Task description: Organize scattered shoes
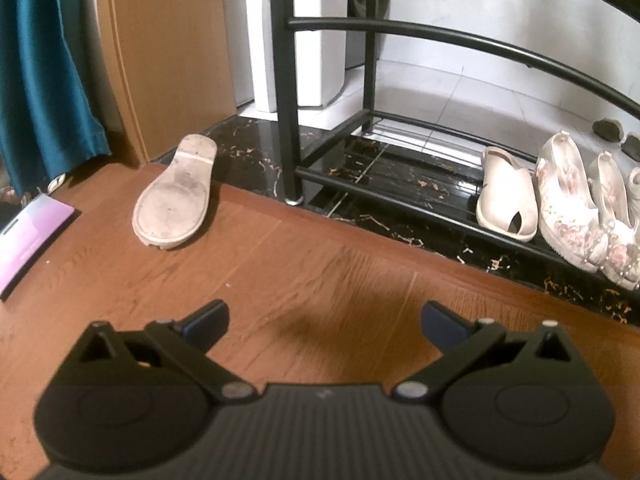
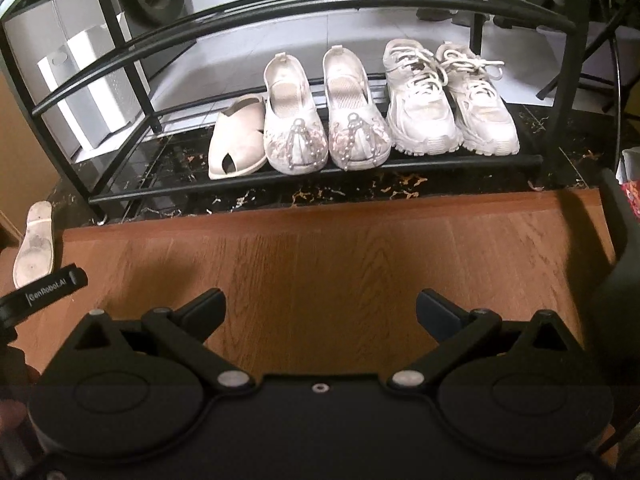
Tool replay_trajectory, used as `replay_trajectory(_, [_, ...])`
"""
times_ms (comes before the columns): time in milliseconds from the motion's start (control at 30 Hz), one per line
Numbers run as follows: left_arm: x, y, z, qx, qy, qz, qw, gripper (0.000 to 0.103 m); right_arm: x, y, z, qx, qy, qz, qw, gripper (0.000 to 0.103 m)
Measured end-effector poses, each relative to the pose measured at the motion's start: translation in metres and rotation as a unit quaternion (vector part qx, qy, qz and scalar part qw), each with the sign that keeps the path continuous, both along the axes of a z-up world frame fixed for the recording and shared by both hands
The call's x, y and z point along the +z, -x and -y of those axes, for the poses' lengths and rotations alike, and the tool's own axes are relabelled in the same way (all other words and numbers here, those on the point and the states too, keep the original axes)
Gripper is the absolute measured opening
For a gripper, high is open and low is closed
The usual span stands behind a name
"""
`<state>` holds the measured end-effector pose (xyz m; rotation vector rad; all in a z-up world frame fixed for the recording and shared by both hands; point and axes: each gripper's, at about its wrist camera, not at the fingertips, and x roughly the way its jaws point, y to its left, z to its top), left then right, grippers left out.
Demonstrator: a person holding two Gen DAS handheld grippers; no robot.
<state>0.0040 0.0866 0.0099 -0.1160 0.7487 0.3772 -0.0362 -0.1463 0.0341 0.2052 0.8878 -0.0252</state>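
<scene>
Wood flooring (image 2: 320,248) fills the near ground in both views and meets a strip of black marbled tile (image 1: 248,152) farther off, where a black metal shoe rack (image 2: 312,176) stands before a white wall.

I see my left gripper (image 1: 324,322) held above the wood, its jaws spread wide with nothing between them. My right gripper (image 2: 320,312) is likewise wide open and empty, facing the rack.

Rack, bottom shelf, left to right in the right wrist view: one beige sandal (image 2: 236,140), toe toward me; a pair of white beaded flats (image 2: 326,120) just beside it; a pair of white laced sneakers (image 2: 448,100) at the right end. Neighbours stand close, side by side; I cannot tell whether they touch.

Loose item: the second sandal (image 1: 176,192) lies sole-up, left of the rack's near left leg (image 1: 286,80), straddling the edge between tile and wood, well apart from its mate on the shelf. It appears at the far left edge of the right wrist view.

Background, left wrist view: a teal curtain (image 1: 40,72) and wooden panel (image 1: 168,48) at far left, a white box (image 1: 296,48) behind the rack, and a purple-white card (image 1: 28,236) on the wood at left.
</scene>
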Motion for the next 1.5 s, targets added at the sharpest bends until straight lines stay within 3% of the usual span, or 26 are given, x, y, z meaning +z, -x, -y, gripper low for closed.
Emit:
replay_trajectory(300, [-0.008, -0.009, 0.006, -0.018, -0.011, -0.008, 0.9998, 0.102, -0.011, -0.004, -0.006, 0.003, 0.009, -0.019, 1.000, 0.103])
replay_trajectory(500, [-0.014, -0.015, 0.000, -0.014, 0.016, -0.010, 0.9997, 0.102, -0.016, -0.006, -0.013, 0.014, 0.016, -0.027, 0.999, 0.103])
replay_trajectory(667, [-0.017, -0.017, -0.004, -0.028, 0.065, -0.005, 0.9975, 0.102, -0.023, -0.009, -0.019, 0.025, 0.021, -0.039, 0.999, 0.103])
replay_trajectory(1033, [-0.025, -0.022, -0.010, -0.009, 0.076, -0.022, 0.9968, 0.102, -0.026, -0.012, -0.021, 0.036, 0.015, -0.045, 0.998, 0.103])
replay_trajectory(1233, [-0.034, -0.032, -0.038, 0.074, 0.097, -0.037, 0.9919, 0.102, -0.009, -0.005, -0.037, 0.027, -0.029, -0.034, 0.999, 0.103])
replay_trajectory(1367, [-0.041, -0.039, -0.077, 0.161, 0.110, -0.055, 0.9793, 0.102, 0.005, 0.002, -0.063, 0.071, -0.079, -0.020, 0.994, 0.103])
replay_trajectory(1400, [-0.042, -0.039, -0.098, 0.192, 0.125, -0.046, 0.9723, 0.102, 0.007, 0.002, -0.068, 0.078, -0.086, -0.014, 0.993, 0.103])
replay_trajectory(1500, [-0.039, -0.045, -0.145, 0.228, 0.101, -0.011, 0.9685, 0.102, 0.013, 0.003, -0.079, 0.091, -0.098, 0.002, 0.991, 0.103])
